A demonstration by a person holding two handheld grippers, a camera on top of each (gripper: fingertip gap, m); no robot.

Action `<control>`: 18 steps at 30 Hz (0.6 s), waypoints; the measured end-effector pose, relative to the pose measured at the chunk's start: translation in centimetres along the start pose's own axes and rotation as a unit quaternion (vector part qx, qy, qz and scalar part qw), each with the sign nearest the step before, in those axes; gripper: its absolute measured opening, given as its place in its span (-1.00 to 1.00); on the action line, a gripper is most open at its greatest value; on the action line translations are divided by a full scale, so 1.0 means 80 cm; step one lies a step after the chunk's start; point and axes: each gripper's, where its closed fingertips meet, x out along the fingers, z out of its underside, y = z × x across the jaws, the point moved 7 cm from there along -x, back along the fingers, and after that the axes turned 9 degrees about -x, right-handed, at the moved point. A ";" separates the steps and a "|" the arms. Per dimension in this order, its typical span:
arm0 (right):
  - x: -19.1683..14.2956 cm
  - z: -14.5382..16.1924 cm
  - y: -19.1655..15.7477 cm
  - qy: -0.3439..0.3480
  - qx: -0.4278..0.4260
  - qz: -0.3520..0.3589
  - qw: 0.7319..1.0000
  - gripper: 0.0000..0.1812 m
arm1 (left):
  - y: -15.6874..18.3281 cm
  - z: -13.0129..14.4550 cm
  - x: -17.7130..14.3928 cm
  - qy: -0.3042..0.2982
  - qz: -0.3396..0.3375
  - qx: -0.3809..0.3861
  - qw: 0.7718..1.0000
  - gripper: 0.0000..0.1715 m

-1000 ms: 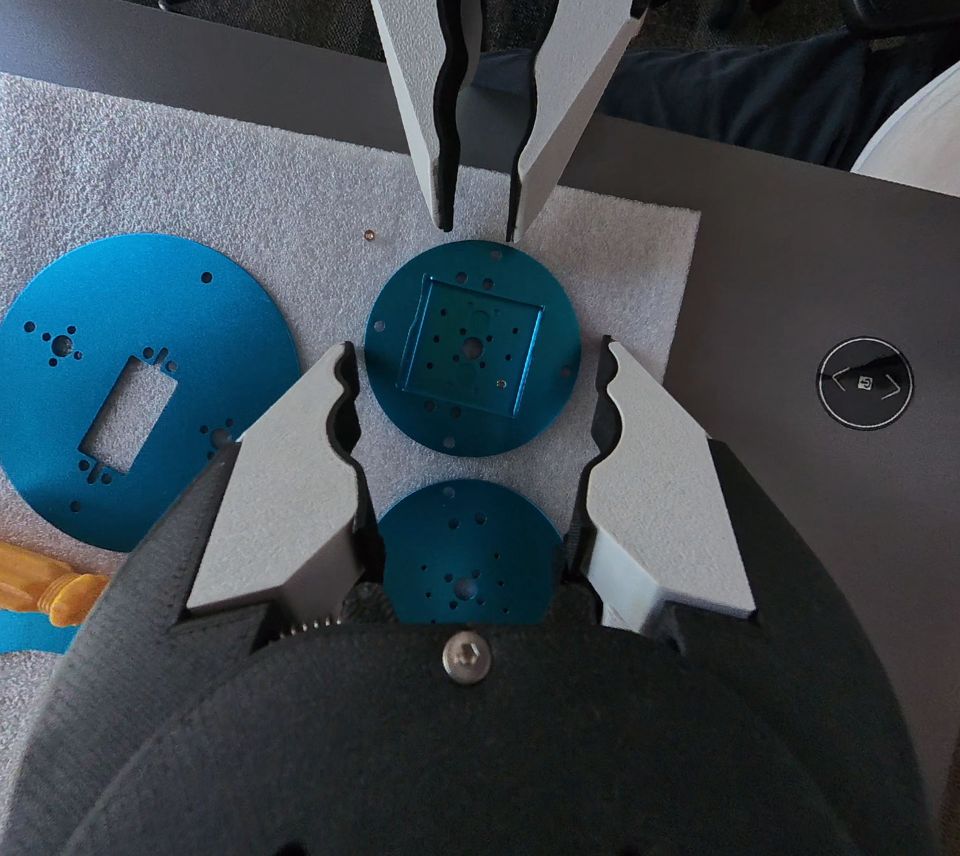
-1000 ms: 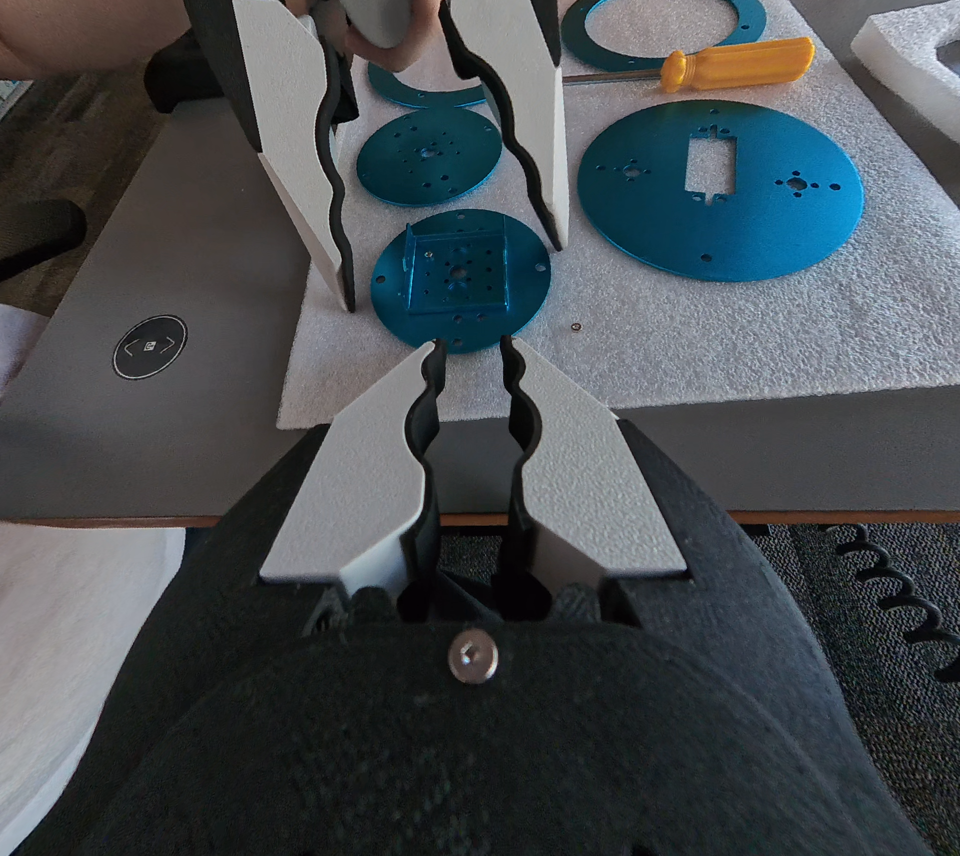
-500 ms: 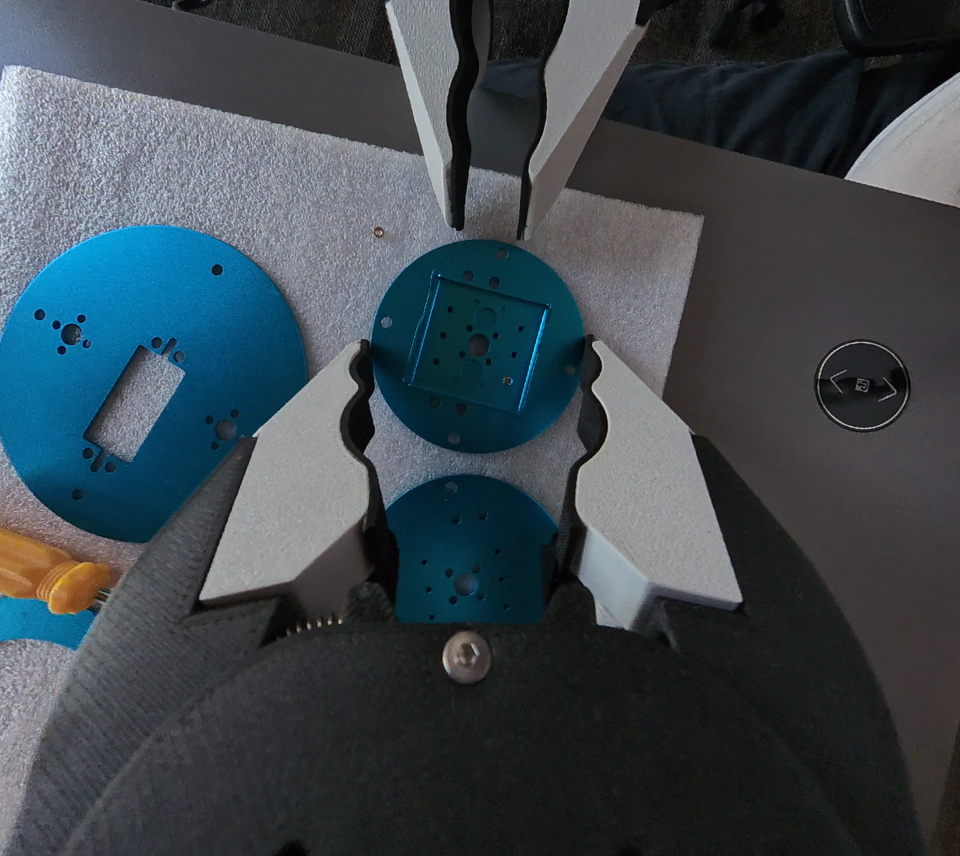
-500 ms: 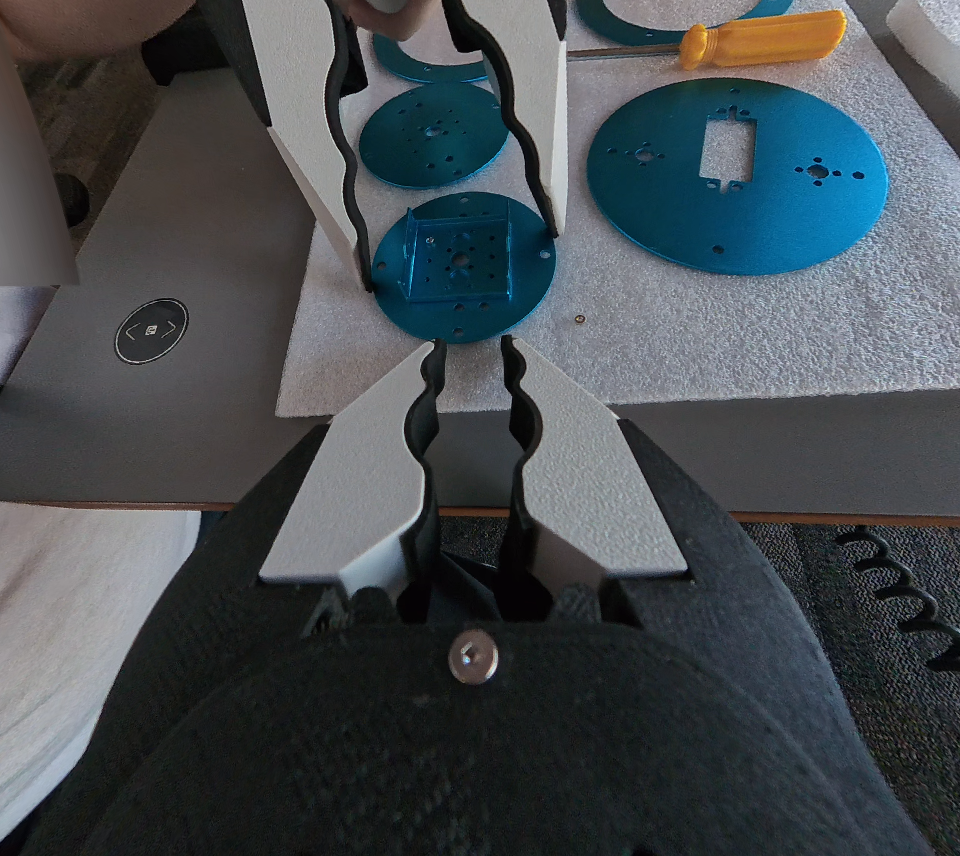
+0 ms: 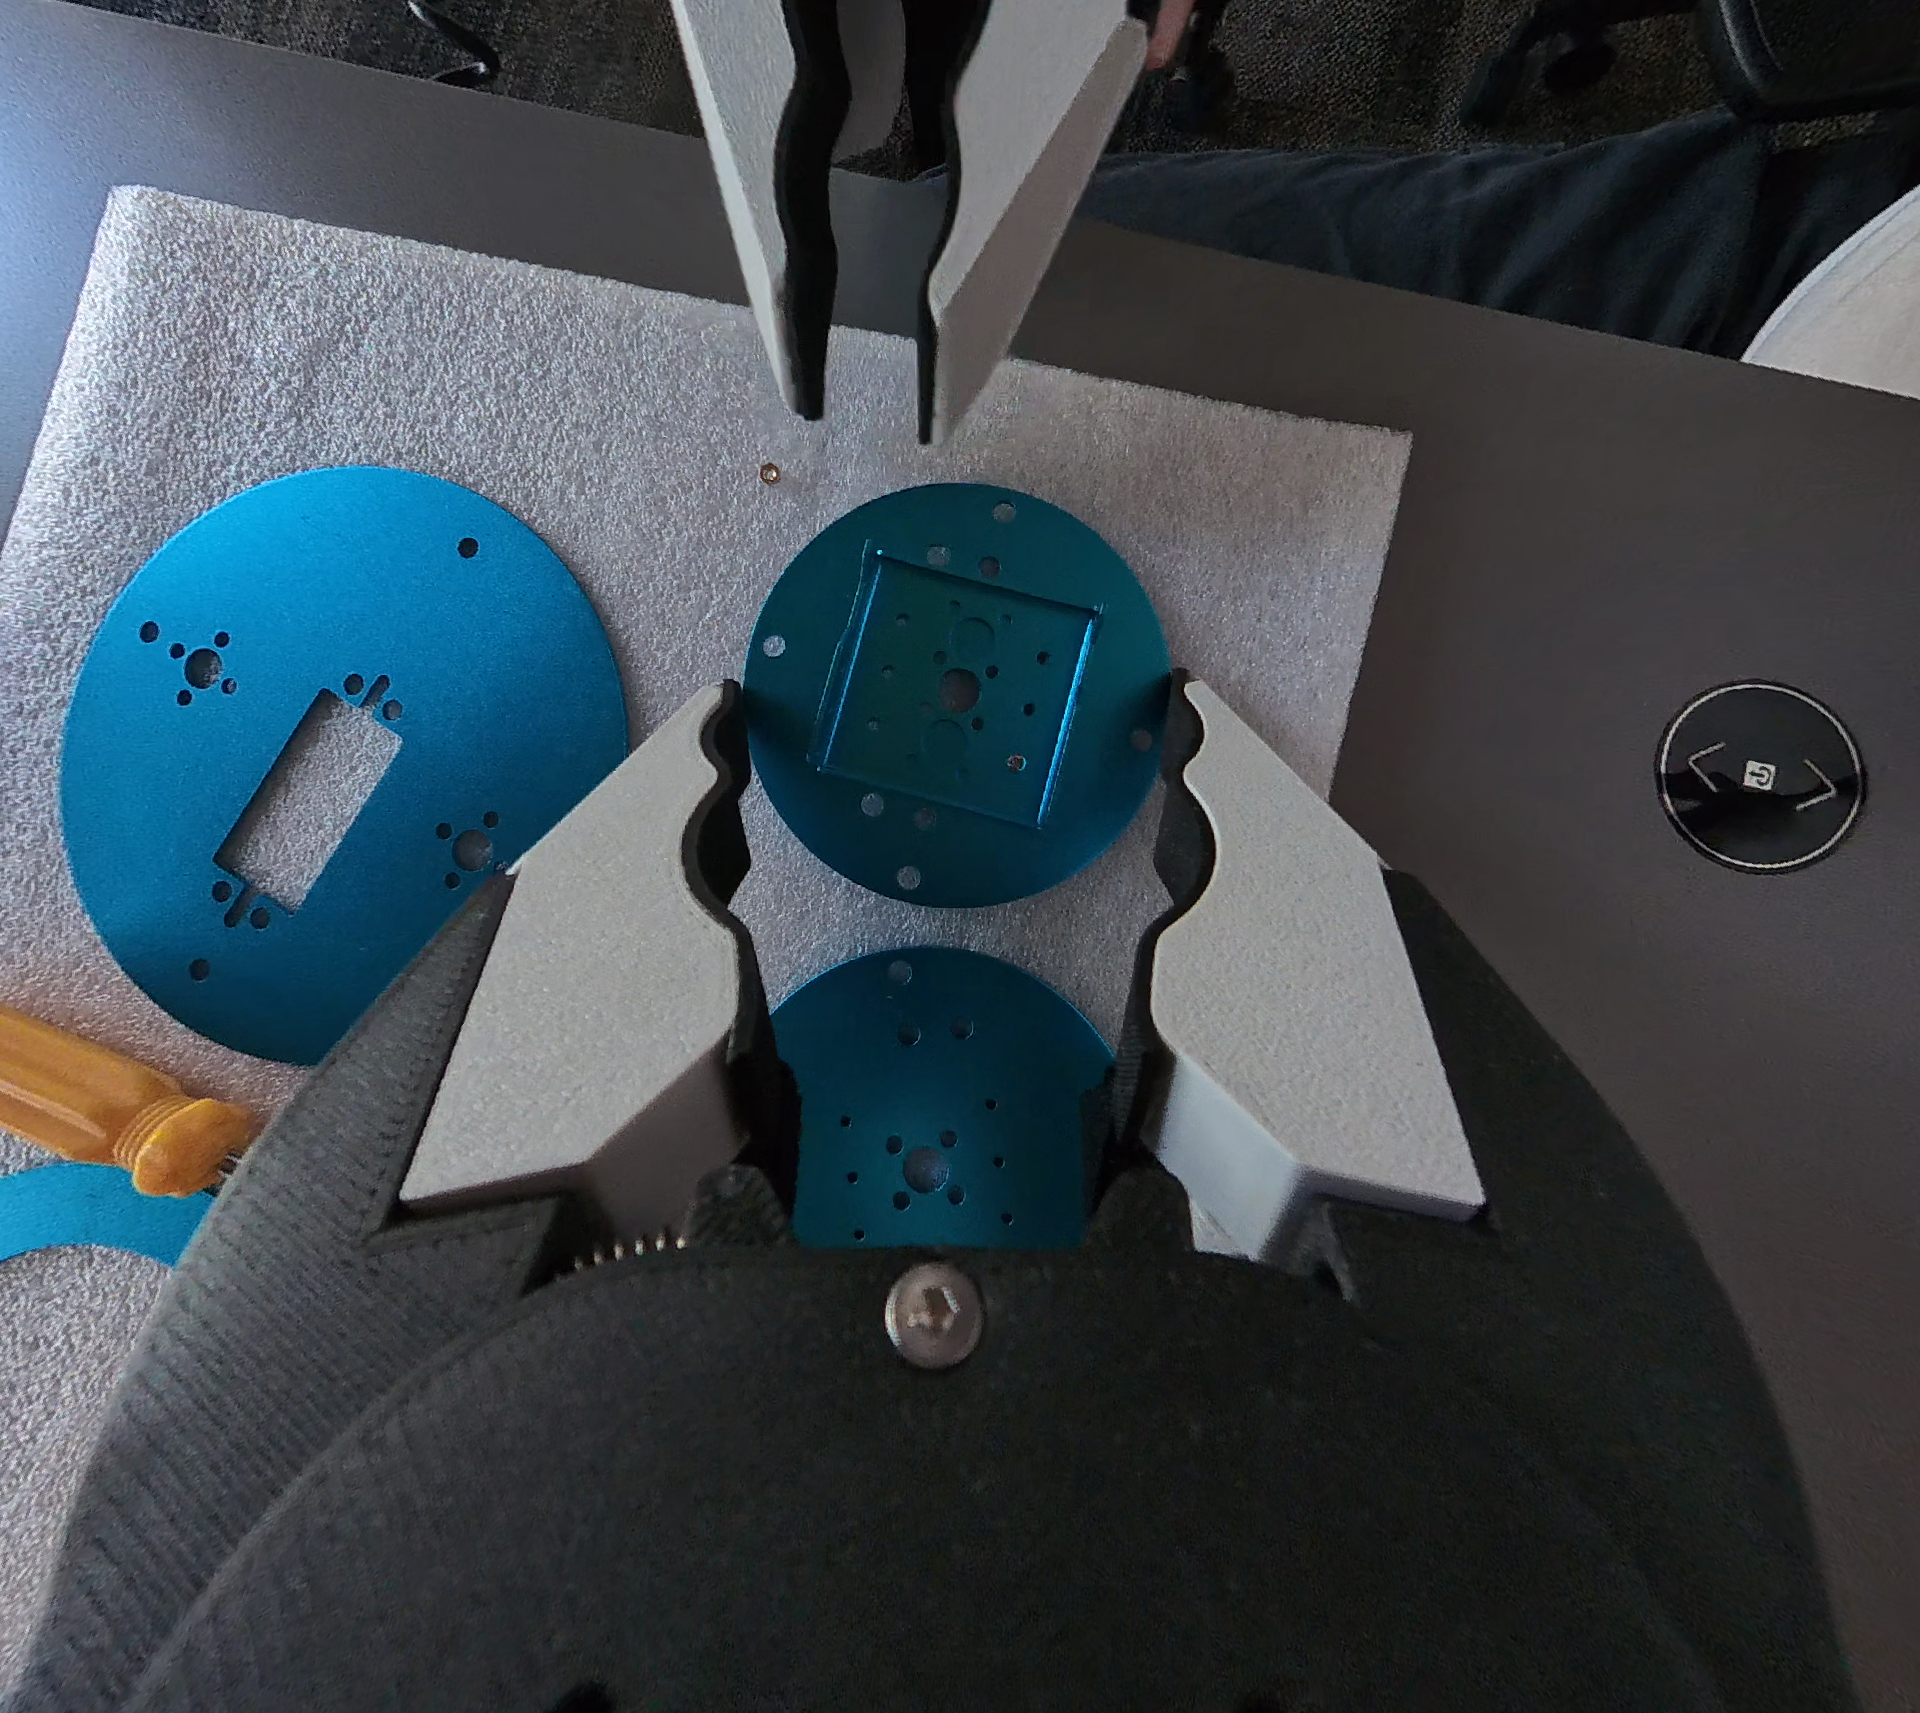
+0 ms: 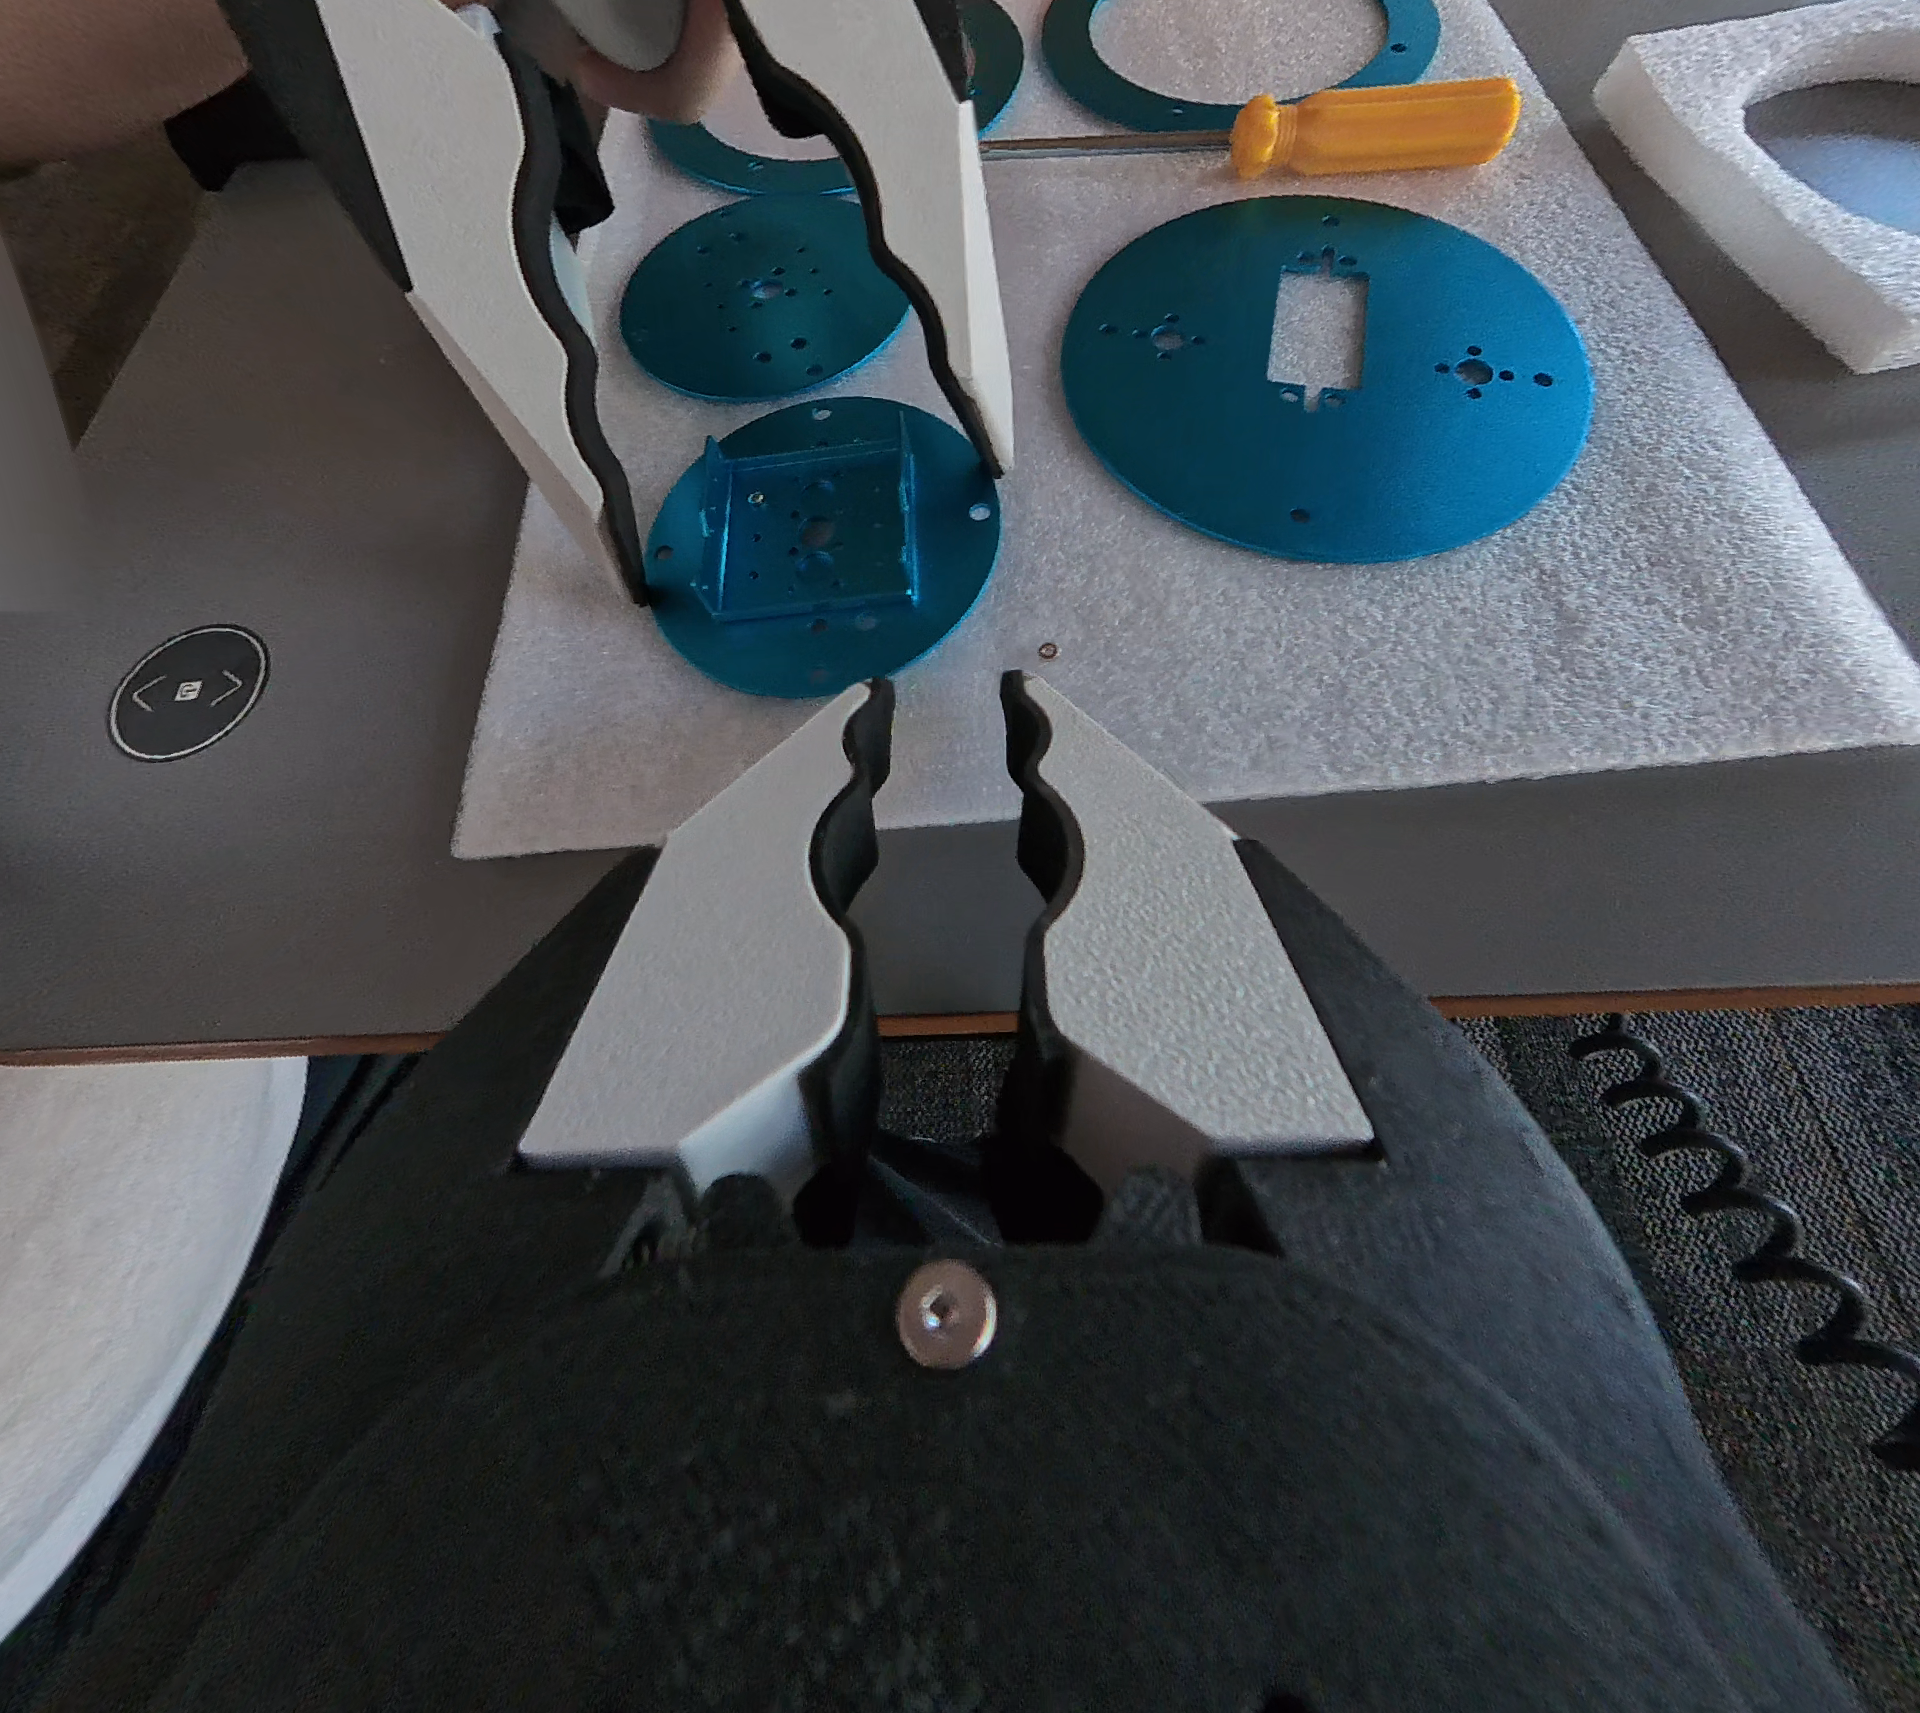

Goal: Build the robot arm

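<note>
My left gripper (image 5: 951, 697) is spread wide, tips at 3 & 9 o'clock of the blue disc w/ square bracket (image 5: 956, 692) on the white foam sheet (image 5: 416, 354), touching or just beside its rim. Right gripper (image 6: 940, 687), slightly parted & empty, hovers at the disc's 6 o'clock; tiny nut (image 6: 1047, 650) nearby.

Soft even daylight, sharp focus, mild wide-angle bending at edges.
</note>
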 end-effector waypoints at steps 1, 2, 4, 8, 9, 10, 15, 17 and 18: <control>-0.001 0.000 0.003 0.001 -0.002 0.004 1.000 -0.77 | 0.000 0.000 0.000 0.001 -0.001 0.000 1.000 -0.08; -0.001 0.000 0.006 0.001 -0.003 0.006 1.000 -0.78 | 0.000 0.000 0.000 0.002 -0.002 0.001 1.000 -0.08; -0.001 0.001 0.013 0.000 -0.001 0.006 1.000 -0.78 | 0.000 0.000 0.000 0.003 -0.003 0.001 1.000 -0.08; 0.000 0.002 0.021 0.004 0.005 -0.014 1.000 -0.79 | 0.000 0.000 -0.001 0.004 -0.003 0.001 1.000 -0.08; 0.000 0.002 0.023 0.002 0.007 -0.018 1.000 -0.79 | 0.000 0.000 -0.001 0.004 -0.002 0.001 1.000 -0.08; 0.001 0.003 0.025 -0.001 0.009 -0.019 1.000 -0.79 | 0.000 0.000 -0.001 0.005 -0.001 0.000 1.000 -0.08; 0.002 0.004 0.027 0.003 0.013 -0.024 1.000 -0.79 | -0.003 -0.001 -0.002 0.010 0.001 -0.008 1.000 -0.08; 0.002 0.005 0.026 0.005 0.016 -0.024 1.000 -0.79 | -0.004 -0.001 -0.003 0.014 0.001 -0.010 1.000 -0.08; 0.001 0.006 0.026 0.005 0.017 -0.023 1.000 -0.79 | -0.005 -0.002 -0.003 0.016 0.002 -0.012 1.000 -0.08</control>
